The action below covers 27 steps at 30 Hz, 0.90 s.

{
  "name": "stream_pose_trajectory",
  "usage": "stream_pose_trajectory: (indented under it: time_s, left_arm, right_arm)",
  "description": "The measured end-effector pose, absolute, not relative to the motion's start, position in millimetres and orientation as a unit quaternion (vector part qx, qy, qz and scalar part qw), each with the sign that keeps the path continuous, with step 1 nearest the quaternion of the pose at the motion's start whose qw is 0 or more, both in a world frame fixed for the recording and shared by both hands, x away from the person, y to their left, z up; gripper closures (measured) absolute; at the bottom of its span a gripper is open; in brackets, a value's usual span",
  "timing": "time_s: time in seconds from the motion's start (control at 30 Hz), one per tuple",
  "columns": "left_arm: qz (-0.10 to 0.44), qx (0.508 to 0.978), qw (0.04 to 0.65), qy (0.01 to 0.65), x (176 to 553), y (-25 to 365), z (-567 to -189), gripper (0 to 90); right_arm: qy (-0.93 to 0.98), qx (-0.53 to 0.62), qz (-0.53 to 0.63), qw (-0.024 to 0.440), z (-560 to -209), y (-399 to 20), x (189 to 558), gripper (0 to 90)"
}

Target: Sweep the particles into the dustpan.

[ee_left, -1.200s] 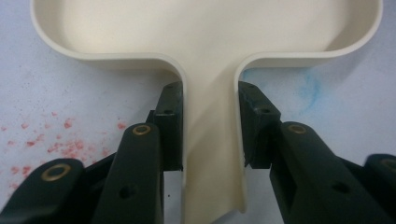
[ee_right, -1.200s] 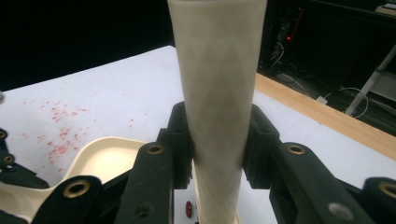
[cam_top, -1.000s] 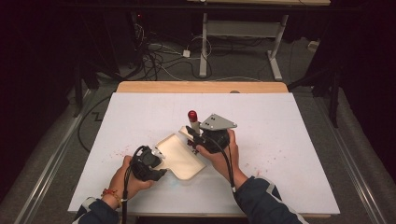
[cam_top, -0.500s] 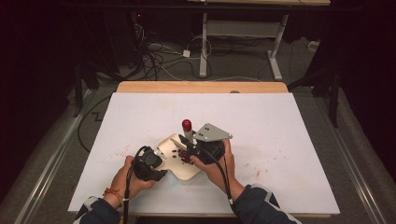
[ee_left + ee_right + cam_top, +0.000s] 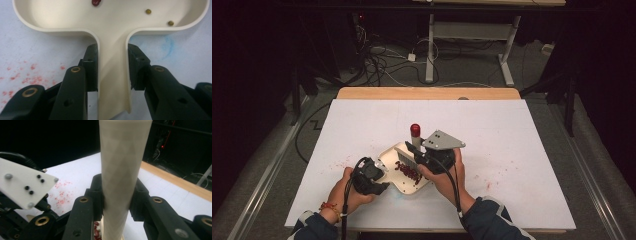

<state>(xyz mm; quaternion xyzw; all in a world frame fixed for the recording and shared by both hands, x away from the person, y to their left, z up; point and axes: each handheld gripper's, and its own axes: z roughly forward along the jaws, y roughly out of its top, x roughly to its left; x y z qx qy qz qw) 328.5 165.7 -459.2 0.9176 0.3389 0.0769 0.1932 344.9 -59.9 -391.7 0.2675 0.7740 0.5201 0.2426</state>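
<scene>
The left gripper clamps its jaws on the cream dustpan's handle on the white tabletop; the right gripper grips the brush handle over the pan, beans inside, red specks alongside.

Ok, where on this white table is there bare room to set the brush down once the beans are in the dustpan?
The white table looks bare right of the right gripper, out to its right edge, and across the far strip by the wooden edge. It is crowded near the front centre, around the dustpan, the beans, the brush and the left gripper.
</scene>
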Motion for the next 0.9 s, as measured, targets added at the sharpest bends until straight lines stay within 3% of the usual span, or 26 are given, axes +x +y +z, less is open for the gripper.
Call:
stream_pose_trajectory:
  time_s: [0.43, 0.9]
  left_arm:
    - [0.073, 0.926, 0.182, 0.323, 319.4, 181.9, -458.7, 63.8]
    - [0.07, 0.935, 0.173, 0.302, 301.7, 176.5, -461.0, 63.8]
  right_arm:
    - [0.763, 0.267, 0.534, 0.247, -372.3, -94.7, 348.7, 69.7]
    - [0.789, 0.274, 0.5, 0.231, -377.9, -173.6, 314.7, 69.7]
